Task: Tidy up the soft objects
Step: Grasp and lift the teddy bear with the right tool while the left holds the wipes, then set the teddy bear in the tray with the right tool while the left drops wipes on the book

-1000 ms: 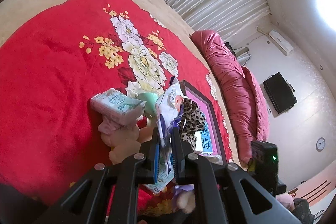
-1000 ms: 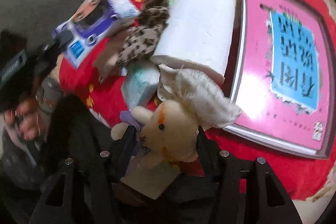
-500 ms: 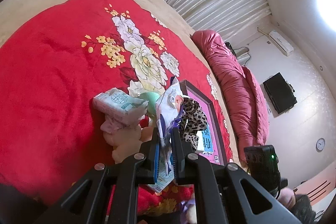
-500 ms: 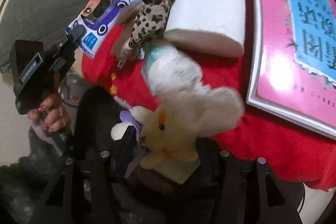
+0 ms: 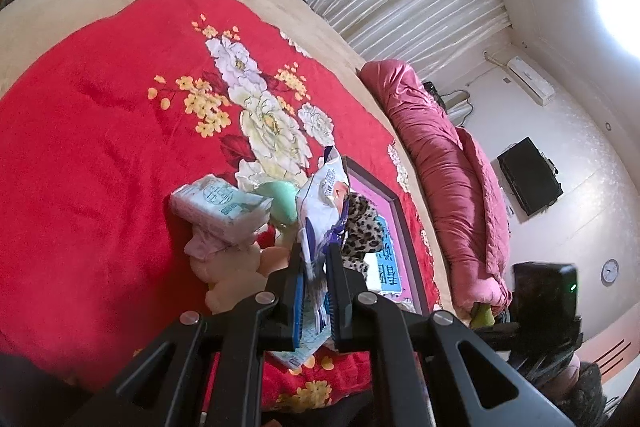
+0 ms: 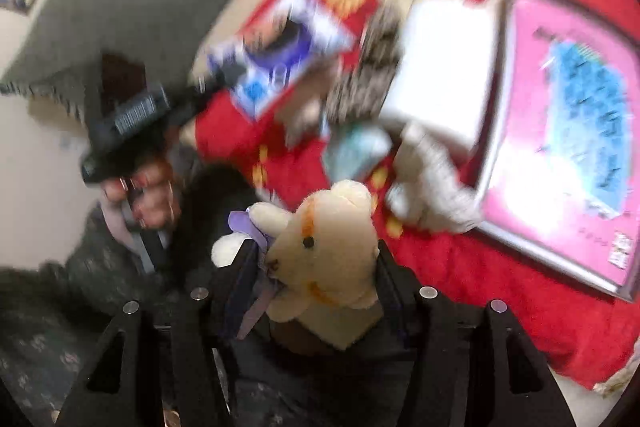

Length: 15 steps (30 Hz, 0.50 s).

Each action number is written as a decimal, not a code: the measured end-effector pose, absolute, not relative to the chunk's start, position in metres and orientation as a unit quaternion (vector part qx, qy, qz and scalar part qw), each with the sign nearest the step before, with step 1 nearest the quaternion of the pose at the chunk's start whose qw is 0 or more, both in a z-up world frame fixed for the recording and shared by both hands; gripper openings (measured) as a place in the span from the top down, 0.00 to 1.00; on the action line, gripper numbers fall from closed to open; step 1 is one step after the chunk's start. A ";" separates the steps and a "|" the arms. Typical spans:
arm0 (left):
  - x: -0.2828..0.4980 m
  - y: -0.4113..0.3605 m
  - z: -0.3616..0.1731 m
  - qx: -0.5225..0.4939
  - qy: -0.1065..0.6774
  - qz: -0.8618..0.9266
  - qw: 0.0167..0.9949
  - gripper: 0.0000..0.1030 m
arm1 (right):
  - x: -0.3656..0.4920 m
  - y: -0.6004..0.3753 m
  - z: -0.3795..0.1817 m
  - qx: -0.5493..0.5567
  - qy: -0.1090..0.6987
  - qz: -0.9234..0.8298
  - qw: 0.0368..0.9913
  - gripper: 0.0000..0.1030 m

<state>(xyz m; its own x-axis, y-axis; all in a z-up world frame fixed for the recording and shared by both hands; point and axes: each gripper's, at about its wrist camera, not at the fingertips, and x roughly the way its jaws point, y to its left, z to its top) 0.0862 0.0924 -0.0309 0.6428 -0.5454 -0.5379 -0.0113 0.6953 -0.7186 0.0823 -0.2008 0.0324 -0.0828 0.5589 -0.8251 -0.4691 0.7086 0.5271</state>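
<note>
1. Two grippers show, one in each wrist view.
2. One red blanket (image 5: 88, 155) with flowers covers the bed, and the soft things lie on it in one small heap.
3. At the left of the heap in the left wrist view sits one pale tissue pack (image 5: 218, 205) on top of one cream plush toy (image 5: 230, 269).
4. Next comes one green soft thing (image 5: 282, 201), partly hidden.
5. The left gripper (image 5: 314, 277) is pinched tight on one white and purple wipes pack (image 5: 320, 203), which stands up between its jaws.
6. One leopard-print cloth (image 5: 362, 223) is just right of that pack.
7. One pink framed picture (image 5: 390, 227) lies flat on the blanket beside the heap.
8. In the right wrist view, which is blurry, the right gripper (image 6: 316, 259) has its jaws partly apart and squeezing one cream bunny toy (image 6: 324, 247), held up off the blanket.
9. One big white roll (image 6: 440, 67) lies by the picture.
</note>
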 end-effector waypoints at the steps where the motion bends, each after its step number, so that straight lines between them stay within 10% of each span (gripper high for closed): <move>1: 0.086 0.092 -0.029 -0.356 0.389 -0.160 0.835 0.90 | 0.085 -0.211 0.042 0.040 0.614 0.368 0.697 0.43; 15: 0.081 0.040 0.031 -0.296 0.361 -0.196 0.862 0.90 | 0.086 -0.326 0.115 0.073 0.396 0.100 0.910 0.43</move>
